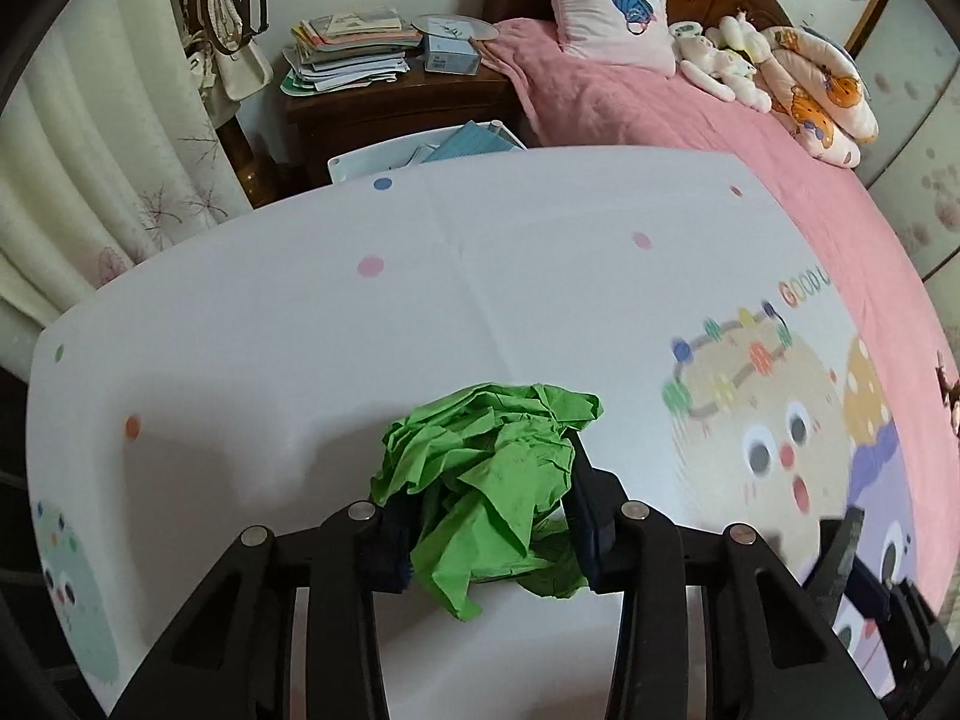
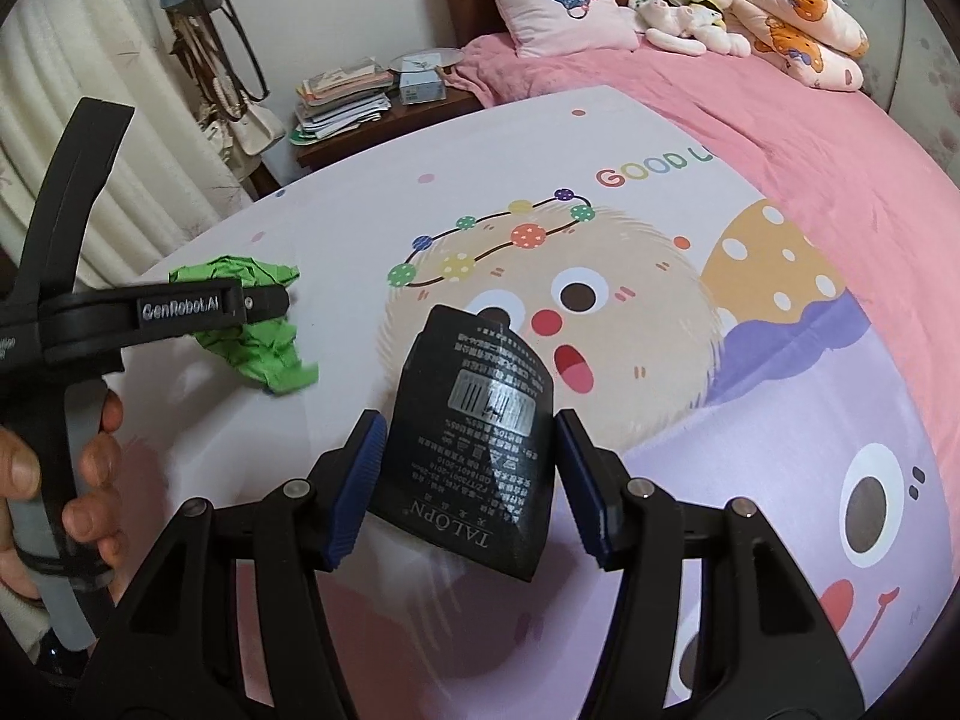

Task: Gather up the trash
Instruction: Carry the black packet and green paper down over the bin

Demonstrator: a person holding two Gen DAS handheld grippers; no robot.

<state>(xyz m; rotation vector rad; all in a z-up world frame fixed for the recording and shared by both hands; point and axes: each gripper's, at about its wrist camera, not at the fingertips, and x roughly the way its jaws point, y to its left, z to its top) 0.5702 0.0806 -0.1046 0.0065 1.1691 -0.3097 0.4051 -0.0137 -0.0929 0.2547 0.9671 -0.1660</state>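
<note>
A crumpled green paper (image 1: 487,492) lies on the cartoon-print sheet (image 1: 300,312). My left gripper (image 1: 489,525) is shut on the green paper, its pads pressing both sides. It also shows in the right wrist view (image 2: 264,324), with the left gripper (image 2: 267,303) on it. A black glossy packet (image 2: 474,450) with a barcode lies on the sheet between the blue pads (image 2: 354,492) of my right gripper (image 2: 471,486). The right gripper is open, with a gap on each side of the packet.
A white bin (image 1: 420,153) with blue items stands past the bed's far edge. A wooden nightstand (image 1: 384,96) carries stacked papers. A pink pillow (image 1: 612,6), plush toys (image 1: 726,54) and a folded quilt (image 1: 822,96) lie at the bed's head. Curtains (image 1: 90,180) hang left.
</note>
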